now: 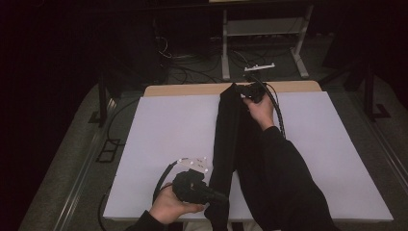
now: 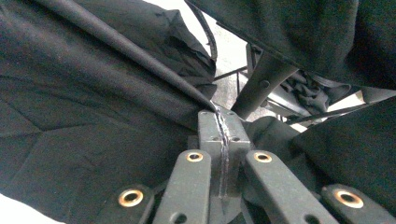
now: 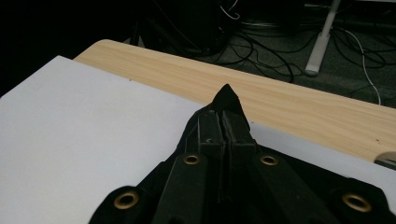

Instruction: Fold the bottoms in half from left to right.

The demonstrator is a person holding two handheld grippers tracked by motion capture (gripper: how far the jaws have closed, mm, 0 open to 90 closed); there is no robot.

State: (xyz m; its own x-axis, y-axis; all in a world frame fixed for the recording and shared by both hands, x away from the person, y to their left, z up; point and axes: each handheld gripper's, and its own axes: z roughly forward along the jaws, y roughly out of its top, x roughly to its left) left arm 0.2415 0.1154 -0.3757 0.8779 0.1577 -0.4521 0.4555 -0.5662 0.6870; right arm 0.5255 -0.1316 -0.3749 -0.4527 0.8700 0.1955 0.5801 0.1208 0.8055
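**Grippers stretch dark cloth across surface**

Left gripper, in the person's left hand at the near edge, has jaws pressed together on a fold of the black cloth; in the left gripper view a thin edge of fabric is pinched btwn the pads. Right gripper, in the right hand near the far edge, pinches the cloth's other end w/ jaws clamped tight; a small peak of fabric pokes out past the tips. Cloth lies in a long narrow band, near to far, over the white surface. Wooden strip borders the far side; cables lie on the floor beyond.
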